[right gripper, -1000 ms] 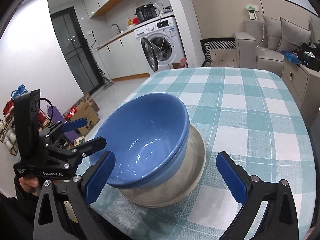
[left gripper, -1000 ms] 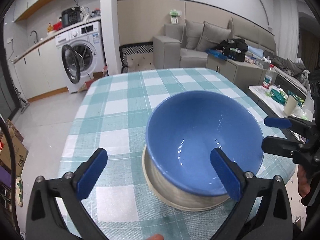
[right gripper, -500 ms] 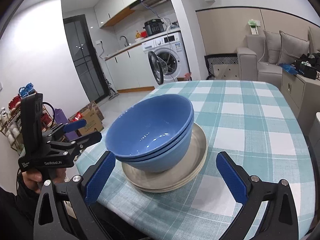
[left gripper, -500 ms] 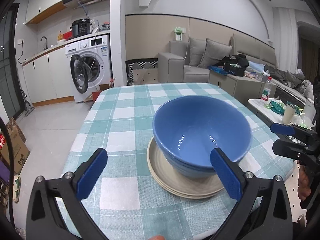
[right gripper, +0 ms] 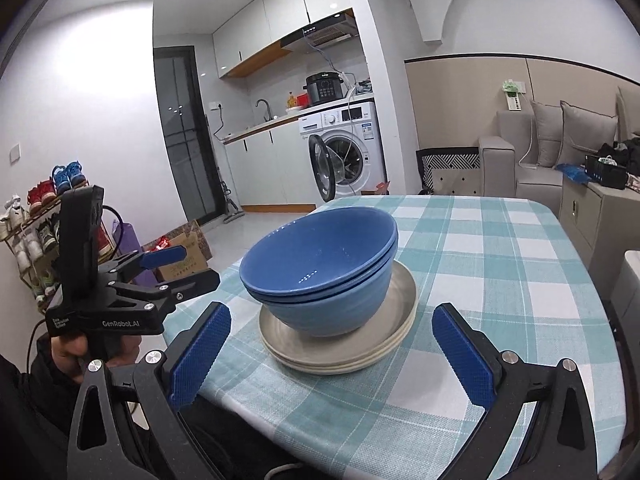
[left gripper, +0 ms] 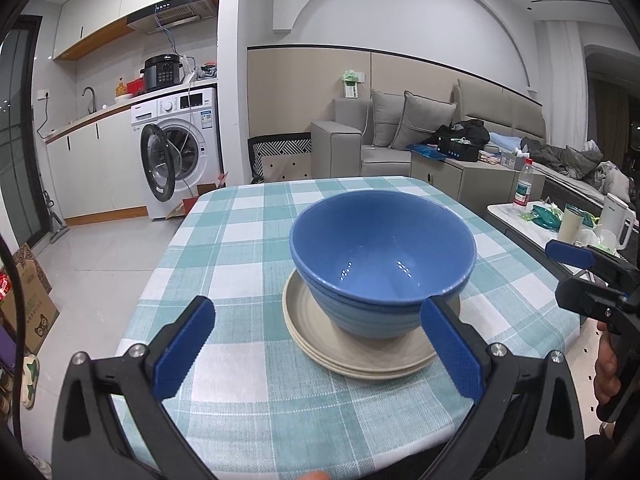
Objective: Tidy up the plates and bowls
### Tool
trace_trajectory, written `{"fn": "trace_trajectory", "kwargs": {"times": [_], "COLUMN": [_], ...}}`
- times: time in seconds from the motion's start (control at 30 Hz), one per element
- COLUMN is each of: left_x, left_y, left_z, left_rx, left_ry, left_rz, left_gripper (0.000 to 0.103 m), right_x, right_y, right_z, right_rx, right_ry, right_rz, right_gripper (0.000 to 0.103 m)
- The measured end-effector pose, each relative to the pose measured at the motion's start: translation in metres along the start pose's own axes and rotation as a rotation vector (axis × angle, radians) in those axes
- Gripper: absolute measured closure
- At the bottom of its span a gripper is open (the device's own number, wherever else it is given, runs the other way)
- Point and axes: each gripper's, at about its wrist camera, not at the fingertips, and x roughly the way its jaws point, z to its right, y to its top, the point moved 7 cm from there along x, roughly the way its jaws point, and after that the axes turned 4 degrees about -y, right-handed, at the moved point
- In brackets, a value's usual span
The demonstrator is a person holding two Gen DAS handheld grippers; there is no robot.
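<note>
We note the stack sits at frame centre in both wrist views: two nested blue bowls (left gripper: 383, 264) on a pile of beige plates (left gripper: 360, 344), resting on the checked tabletop (left gripper: 240, 248) near its close edge. No other dishes show on the cloth, so we judge the organizing essentially done.

Left gripper (left gripper: 320, 354): jaws spread wide, empty. The stack lies ahead and slightly right of its centreline; the right finger overlaps the bowl's near side in the frame, but we cannot tell contact and read it as short of the rim.

Right gripper (right gripper: 334, 354): jaws likewise wide apart, holding nothing. The stack lies straight ahead between the fingers, clear of both.

Both grippers are level, pointing across the tabletop from the near edge, converging on the stack. Bowls and plates are round, so no long axis matters. Neither is clearly nearer.
</note>
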Motion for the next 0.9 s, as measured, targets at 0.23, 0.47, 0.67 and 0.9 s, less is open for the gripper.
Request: {"fn": "trace_trajectory", "kwargs": {"times": [0.23,0.47,0.67,0.9], "left_x": [-0.005,-0.013,-0.014,-0.014], "left_y": [-0.011,-0.021,-0.024,-0.026], "left_z": [0.0,0.001,0.005,0.006], "left_rx": [-0.014,-0.021,-0.011,-0.013], "left_ry": [-0.002,-0.002,0.004,0.008], "left_rz": [0.009,0.027,0.022,0.019], "left_gripper": [0.0,0.0,0.0,0.0], "right_x": [-0.006,-0.006,-0.004,-0.004], "right_y": [-0.01,-0.018,-0.022,-0.023], "right_z": [-0.003,-0.003,-0.006,-0.006], "right_rx": [-0.016,-0.01,-0.028,-0.029], "right_ry": [-0.028,-0.036,-0.039,-0.037], "right_rz": [0.016,0.019,0.01,0.012], "right_gripper": [0.001,0.001,0.001,0.001]}}
